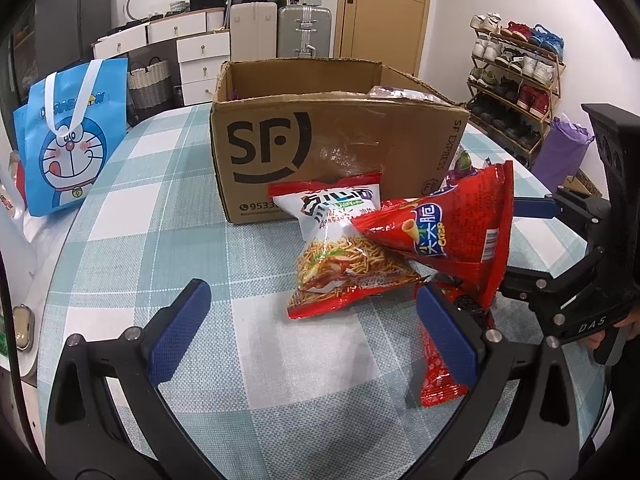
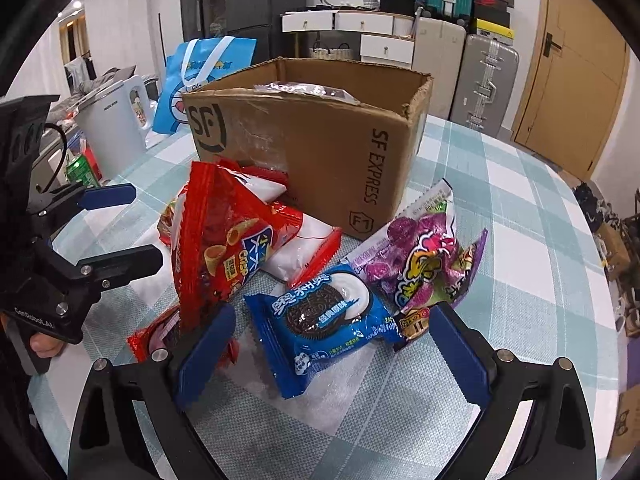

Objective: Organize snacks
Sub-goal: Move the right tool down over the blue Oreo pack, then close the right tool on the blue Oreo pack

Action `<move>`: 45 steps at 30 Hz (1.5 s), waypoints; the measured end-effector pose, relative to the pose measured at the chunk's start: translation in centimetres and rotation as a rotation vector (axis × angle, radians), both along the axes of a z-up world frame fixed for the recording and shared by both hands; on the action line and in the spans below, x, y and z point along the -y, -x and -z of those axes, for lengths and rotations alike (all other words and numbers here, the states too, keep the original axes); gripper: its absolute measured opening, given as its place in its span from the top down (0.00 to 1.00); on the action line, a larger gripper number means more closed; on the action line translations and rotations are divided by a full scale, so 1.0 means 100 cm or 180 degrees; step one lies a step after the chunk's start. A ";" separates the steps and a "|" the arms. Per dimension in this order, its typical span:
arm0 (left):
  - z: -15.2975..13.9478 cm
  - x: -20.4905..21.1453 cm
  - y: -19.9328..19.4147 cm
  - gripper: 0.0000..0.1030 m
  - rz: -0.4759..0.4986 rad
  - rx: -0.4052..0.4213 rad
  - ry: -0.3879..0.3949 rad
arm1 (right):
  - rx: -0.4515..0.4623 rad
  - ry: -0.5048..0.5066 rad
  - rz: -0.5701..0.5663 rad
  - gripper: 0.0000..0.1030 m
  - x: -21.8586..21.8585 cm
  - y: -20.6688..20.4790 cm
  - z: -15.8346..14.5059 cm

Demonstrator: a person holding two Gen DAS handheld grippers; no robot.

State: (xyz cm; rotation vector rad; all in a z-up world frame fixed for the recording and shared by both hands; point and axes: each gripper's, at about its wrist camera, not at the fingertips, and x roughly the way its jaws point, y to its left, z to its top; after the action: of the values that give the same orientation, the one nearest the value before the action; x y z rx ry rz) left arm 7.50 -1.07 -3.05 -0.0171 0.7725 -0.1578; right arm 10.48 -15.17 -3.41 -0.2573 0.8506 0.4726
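Blue-padded fingers of the right gripper (image 2: 332,354) are seen spread wide, with nothing pressed between the pads; a blue cookie packet (image 2: 324,320) lies on the cloth between them, in front of the cardboard box (image 2: 320,140). A purple candy bag (image 2: 420,256) is propped just beside the box's near corner, touching the cookie packet. A red crisp bag (image 2: 224,248) stands tilted before the box's front face, leaning over a white-and-red noodle snack bag (image 1: 340,248) that rests against the box. A small red packet (image 1: 438,376) lies flat in front of the box, partly hidden by one finger of the left gripper (image 1: 316,336), whose jaws are likewise held apart and empty. The box is set open-topped on the checked tablecloth (image 1: 160,200), a wrapped packet showing inside it. A blue cartoon bag (image 1: 68,136) stands left of the box.
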 end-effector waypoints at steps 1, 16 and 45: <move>0.000 0.000 0.000 0.00 -0.0001 -0.0001 0.0005 | 0.0016 0.0009 -0.0034 0.07 -0.001 0.000 0.000; 0.001 -0.001 0.000 0.00 -0.0012 0.0004 0.0015 | -0.0213 -0.0074 -0.0316 0.20 -0.006 -0.015 0.006; 0.001 -0.001 0.000 0.00 -0.0017 -0.0018 0.0010 | -0.0406 -0.0120 -0.0187 0.39 0.007 -0.014 0.017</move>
State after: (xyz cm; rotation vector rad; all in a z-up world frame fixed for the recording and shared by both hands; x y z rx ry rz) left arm 7.51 -0.96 -3.15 -0.0228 0.7778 -0.1538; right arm 11.85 -15.87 -5.10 -0.2197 0.9595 0.5640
